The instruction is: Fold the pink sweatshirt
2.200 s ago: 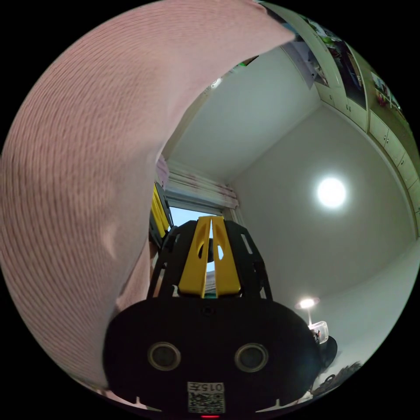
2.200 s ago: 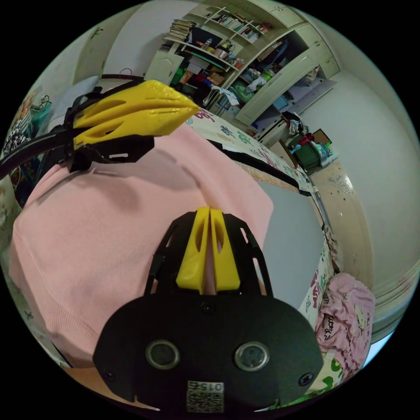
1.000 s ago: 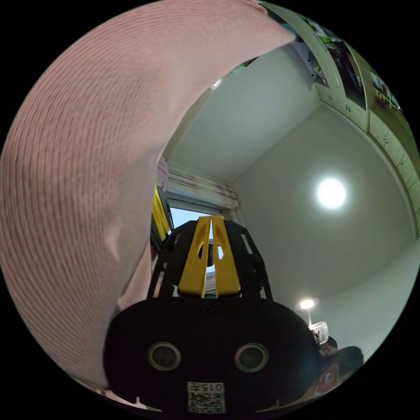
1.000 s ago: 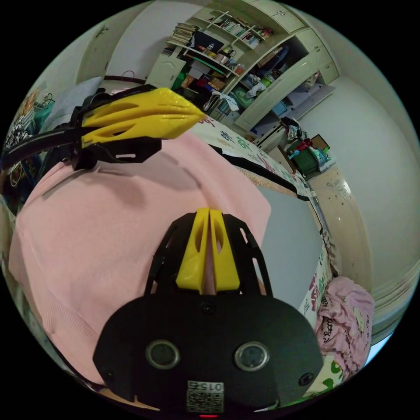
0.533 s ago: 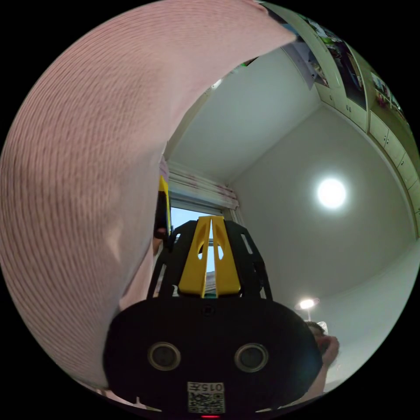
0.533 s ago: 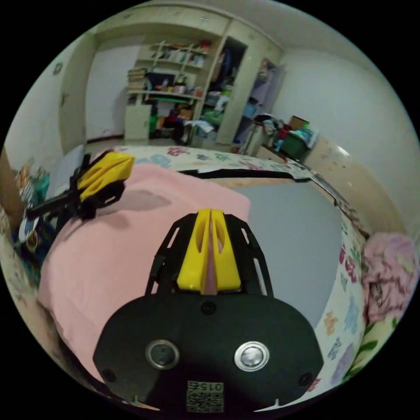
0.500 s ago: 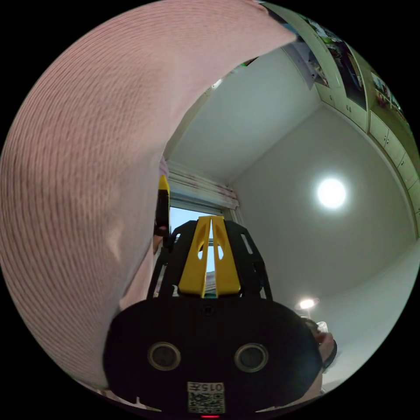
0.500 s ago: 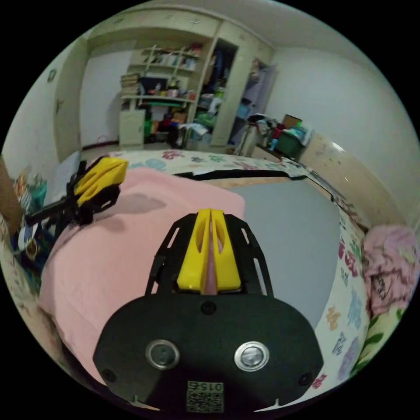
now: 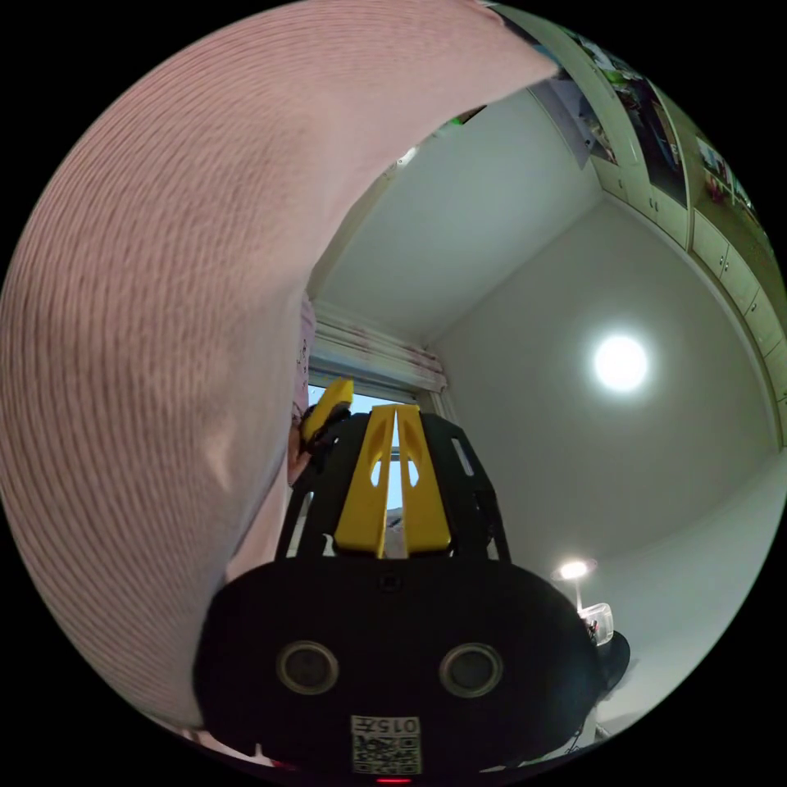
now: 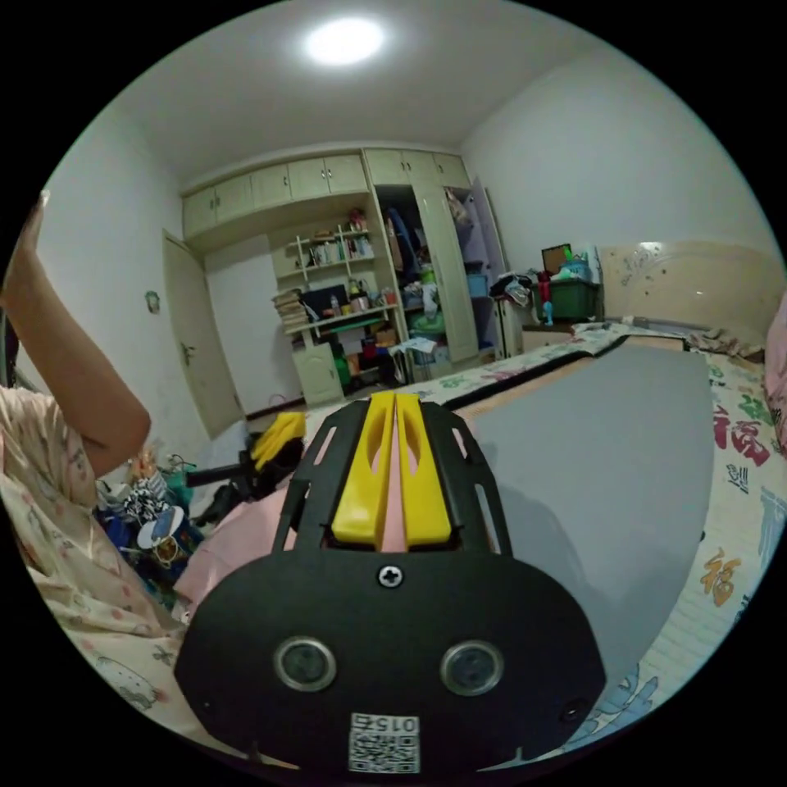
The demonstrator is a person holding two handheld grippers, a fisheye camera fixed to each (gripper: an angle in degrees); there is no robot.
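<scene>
Right gripper (image 10: 395, 467) clamping pink sweatshirt (image 9: 156, 328); left gripper (image 9: 395, 479) closed, apparently empty. Fold unfinished; laying flat, remaining folds pending.

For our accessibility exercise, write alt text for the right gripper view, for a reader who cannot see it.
The right gripper, yellow jaws shut on a fold of the pink sweatshirt, is held over a bed with a grey mat. The left gripper lies at the sweatshirt's far edge. A person's raised arm is on the left, cluttered shelves behind.

Ribbed pink sweatshirt (image 9: 156, 328) cloth; smooth matt grey mat (image 10: 607, 459).
</scene>
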